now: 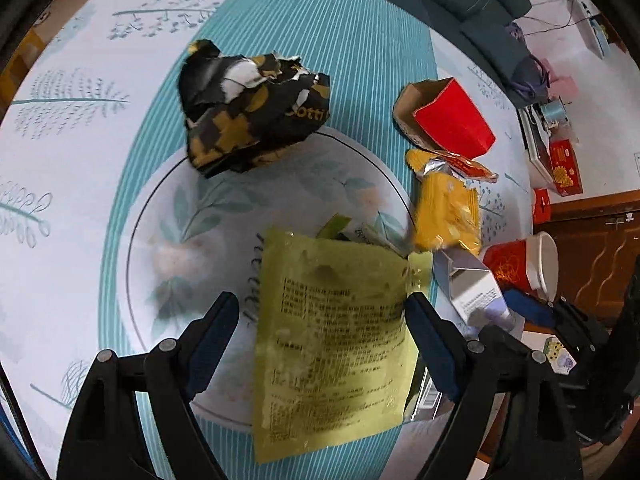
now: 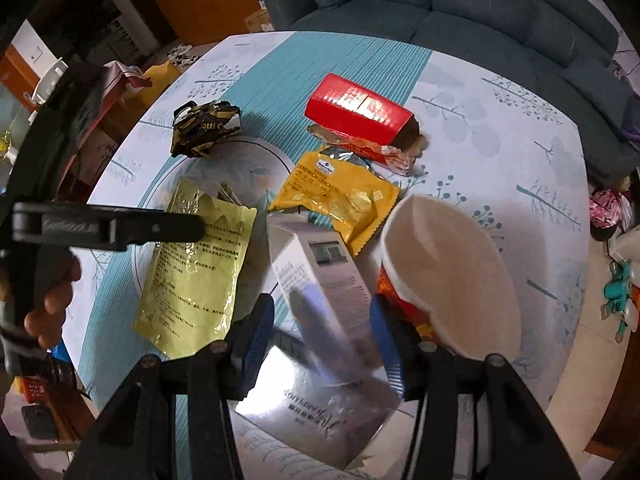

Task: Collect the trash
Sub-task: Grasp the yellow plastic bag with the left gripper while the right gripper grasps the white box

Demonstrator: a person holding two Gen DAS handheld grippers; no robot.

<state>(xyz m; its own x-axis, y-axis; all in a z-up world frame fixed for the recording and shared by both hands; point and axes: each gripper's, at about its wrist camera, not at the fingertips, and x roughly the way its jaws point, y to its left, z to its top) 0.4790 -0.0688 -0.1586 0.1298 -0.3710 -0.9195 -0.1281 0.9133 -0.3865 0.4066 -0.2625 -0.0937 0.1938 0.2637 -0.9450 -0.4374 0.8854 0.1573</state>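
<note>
A yellow-green packet (image 1: 332, 340) lies flat on the round table (image 1: 60, 184). My left gripper (image 1: 324, 320) hangs open just above it, one finger on each side of it. In the right wrist view the same packet (image 2: 196, 272) shows with a left finger (image 2: 120, 226) over it. A long silver box (image 2: 320, 264) runs between the pads of my right gripper (image 2: 320, 320), which lie against its two long sides. The box (image 1: 468, 292) also shows in the left wrist view, beside a blue pad (image 1: 528, 308) of the right gripper.
A red paper cup (image 2: 448, 272) lies tilted right of the box. Farther back are a yellow cracker packet (image 2: 336, 196), a torn red foil wrapper (image 2: 384, 152), a red carton (image 2: 360, 108) and a crumpled black-and-gold wrapper (image 2: 204, 128). A sofa (image 2: 480, 0) stands behind the table.
</note>
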